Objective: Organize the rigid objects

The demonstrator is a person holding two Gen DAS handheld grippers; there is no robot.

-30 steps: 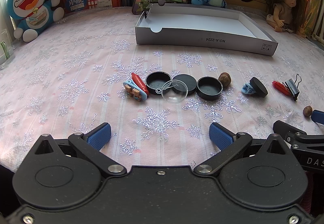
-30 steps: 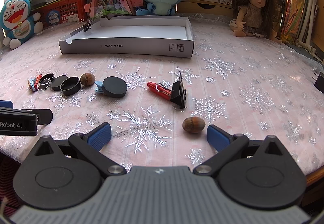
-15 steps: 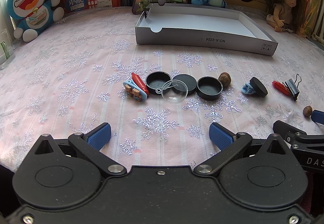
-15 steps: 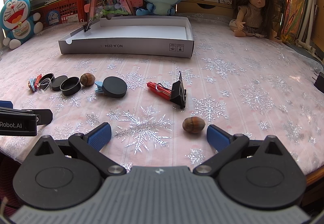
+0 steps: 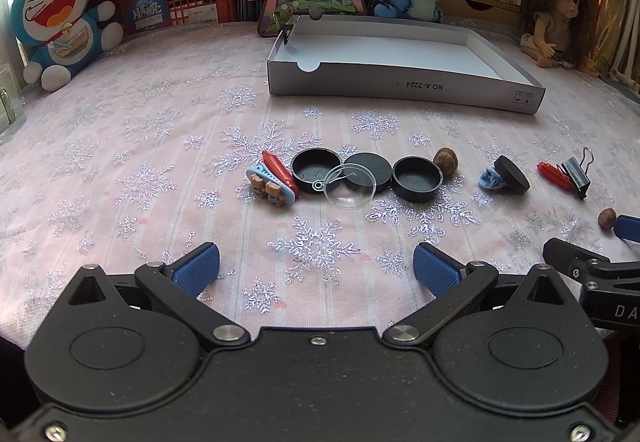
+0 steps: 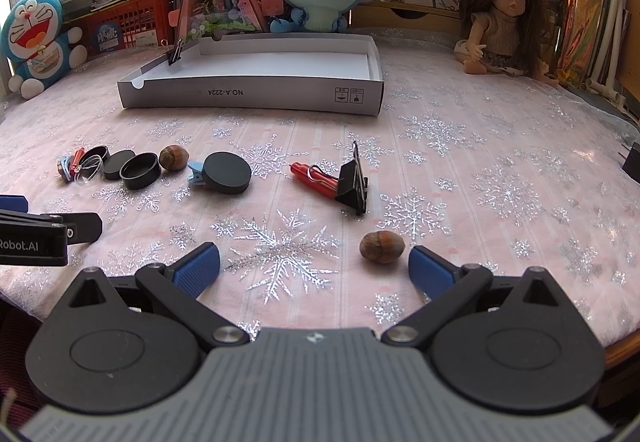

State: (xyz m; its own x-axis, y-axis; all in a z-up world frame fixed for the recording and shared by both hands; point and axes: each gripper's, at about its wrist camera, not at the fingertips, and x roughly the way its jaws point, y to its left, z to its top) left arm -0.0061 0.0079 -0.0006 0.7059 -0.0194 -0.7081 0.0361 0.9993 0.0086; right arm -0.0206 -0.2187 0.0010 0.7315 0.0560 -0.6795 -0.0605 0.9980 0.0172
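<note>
Grippers at rest before the first pick. Left gripper and right gripper both stand with jaws spread wide, empty, low over the tablecloth. A hazelnut lies just inside the right gripper's right finger; caps, clips and a second nut lie scattered toward 12 o'clock. The white box, evidently the destination, lies beyond, holding none of them.

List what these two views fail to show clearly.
- Blue clip: right wrist view, mostly behind the leaning black disc.
- Right gripper: left wrist view, cut off by the frame edge.
- White box floor: its near wall hides the front strip in both views.
</note>
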